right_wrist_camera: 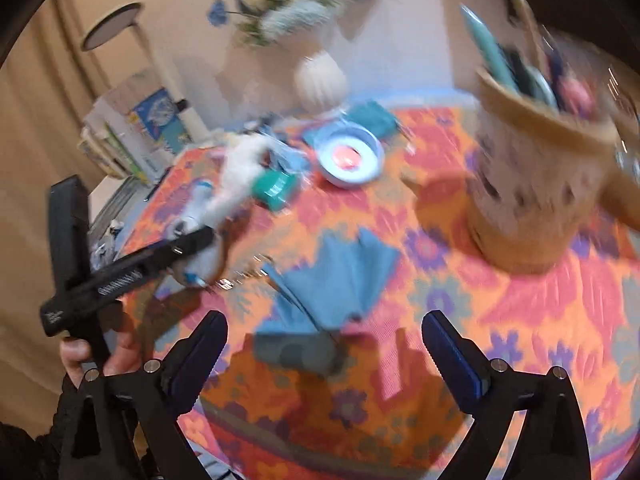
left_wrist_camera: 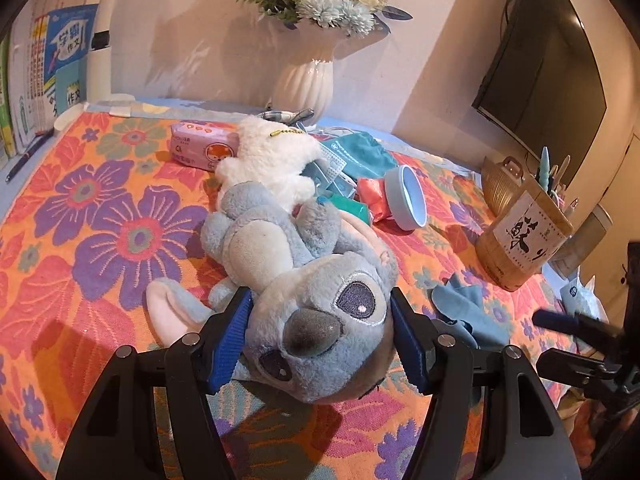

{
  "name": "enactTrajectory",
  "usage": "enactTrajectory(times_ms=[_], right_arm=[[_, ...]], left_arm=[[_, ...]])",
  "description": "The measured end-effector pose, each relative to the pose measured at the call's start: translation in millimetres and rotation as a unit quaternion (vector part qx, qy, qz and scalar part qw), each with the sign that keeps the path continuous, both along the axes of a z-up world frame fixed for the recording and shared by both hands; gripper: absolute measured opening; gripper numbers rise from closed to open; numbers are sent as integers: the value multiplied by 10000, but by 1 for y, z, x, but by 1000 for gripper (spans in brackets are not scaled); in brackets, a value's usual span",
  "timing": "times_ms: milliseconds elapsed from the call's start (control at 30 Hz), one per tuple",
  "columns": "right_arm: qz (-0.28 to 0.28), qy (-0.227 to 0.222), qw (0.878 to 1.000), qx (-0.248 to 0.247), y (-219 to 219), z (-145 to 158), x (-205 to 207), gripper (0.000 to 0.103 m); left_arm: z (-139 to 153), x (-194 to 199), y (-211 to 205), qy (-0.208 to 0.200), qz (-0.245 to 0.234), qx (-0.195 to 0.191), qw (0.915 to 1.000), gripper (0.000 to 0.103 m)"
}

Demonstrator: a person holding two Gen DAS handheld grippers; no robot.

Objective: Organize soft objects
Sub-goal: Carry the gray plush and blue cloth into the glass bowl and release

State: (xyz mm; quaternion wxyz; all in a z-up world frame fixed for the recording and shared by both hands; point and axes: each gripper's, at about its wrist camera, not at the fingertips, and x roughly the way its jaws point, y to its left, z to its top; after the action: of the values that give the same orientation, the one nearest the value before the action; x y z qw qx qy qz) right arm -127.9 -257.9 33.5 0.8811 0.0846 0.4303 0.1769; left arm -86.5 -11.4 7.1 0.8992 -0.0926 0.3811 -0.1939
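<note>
Up close, the left tool point(left_wrist_camera: 320, 336) pinches the head of a grey-blue plush toy point(left_wrist_camera: 296, 280), its blue pads pressed into either side of the face. The toy lies stretched out on a worktop covered by a bright floral cloth point(left_wrist_camera: 100, 240) in orange, pink and purple, its body pointing away from the camera. A white plush toy point(left_wrist_camera: 272, 156) rests against its far end, touching it. Just beyond sit a pink tissue pack point(left_wrist_camera: 200, 146), a teal pouch point(left_wrist_camera: 360, 152) and a pale blue bowl point(left_wrist_camera: 408, 196) tipped on its side. A white ribbed vase point(left_wrist_camera: 306, 84) of flowers stands by the wall, and a wooden pen holder point(left_wrist_camera: 524, 232) stands to the right. From the right wrist view — heavily blurred — the right tool point(right_wrist_camera: 324, 344) hangs with its jaws spread wide and nothing between them, above a crumpled blue cloth point(right_wrist_camera: 336, 280) lying flat on the worktop. At the left of that view a person's hand point(right_wrist_camera: 100, 356) grips the handle of the left tool.
</note>
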Motion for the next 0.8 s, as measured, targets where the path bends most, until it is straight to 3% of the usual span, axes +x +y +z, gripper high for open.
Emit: enactTrajectory(times_ms=[133, 200, 267, 367, 433, 600, 700, 800], right_arm=[[320, -79, 9979, -563, 28, -12, 20, 98], [321, -57, 9965, -771, 36, -23, 27, 92], [315, 68, 9964, -787, 37, -32, 33, 45], [66, 12, 9946, -1038, 35, -37, 32, 19], [16, 28, 9957, -930, 30, -35, 28, 12], [-391, -59, 9962, -778, 12, -15, 4, 12], [-1012, -108, 9898, -996, -12, 5, -16, 12], [-1523, -74, 9861, -662, -47, 21, -30, 12]], left_arm=[[0, -1, -2, -29, 14, 70, 10000, 64], [0, -1, -3, -23, 27, 108, 9999, 64], [0, -1, -4, -24, 25, 166, 9999, 64], [0, 0, -7, -31, 15, 261, 9997, 64], [1, 0, -9, -28, 33, 343, 9994, 64], [10, -17, -22, -190, 72, 707, 9973, 64], [25, -38, -34, -309, -114, 573, 9978, 64], [45, -57, -51, -556, -332, 500, 9966, 64]])
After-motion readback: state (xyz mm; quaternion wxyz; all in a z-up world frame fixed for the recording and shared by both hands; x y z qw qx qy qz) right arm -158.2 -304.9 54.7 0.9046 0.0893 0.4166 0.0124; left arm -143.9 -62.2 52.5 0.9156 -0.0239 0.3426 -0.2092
